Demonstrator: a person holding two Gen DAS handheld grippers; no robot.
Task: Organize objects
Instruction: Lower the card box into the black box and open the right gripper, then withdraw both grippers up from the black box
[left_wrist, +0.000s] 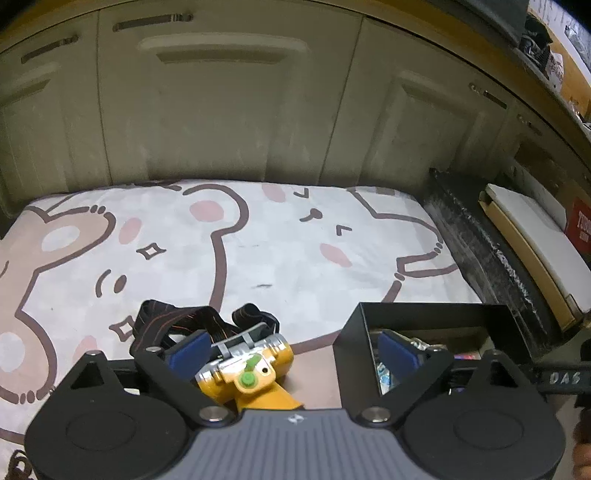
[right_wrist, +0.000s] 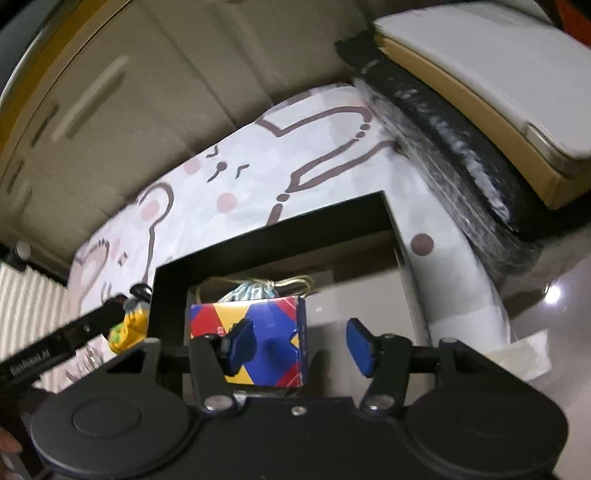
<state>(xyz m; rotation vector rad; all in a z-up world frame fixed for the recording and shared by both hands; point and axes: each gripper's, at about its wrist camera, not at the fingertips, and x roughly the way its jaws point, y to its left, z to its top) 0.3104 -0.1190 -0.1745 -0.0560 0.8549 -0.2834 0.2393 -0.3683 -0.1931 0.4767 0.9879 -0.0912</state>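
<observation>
While ungrasped, headlamp (left_wrist: 245, 363) between hand-held gripper (left_wrist: 291, 350) fingers.

Headlamp (left_wrist: 245, 369): glossy yellow plastic body, bright metal trim, woven elastic strap. Black box (left_wrist: 436, 314): matt, smooth walls. Bedsheet (left_wrist: 258, 251): soft printed cloth. Colourful carton (right_wrist: 255, 332): glossy printed card. Tongs' pads (right_wrist: 360, 345): matt blue.

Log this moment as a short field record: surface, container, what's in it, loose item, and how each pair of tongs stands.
surface: bed sheet printed with cartoon bears
container: black open box on the sheet
box contents: colourful carton, blue drawstring pouch
loose item: yellow headlamp with black strap, left of the box
left tongs: open, headlamp between the fingers, ungripped
right tongs: open over the box, empty
</observation>
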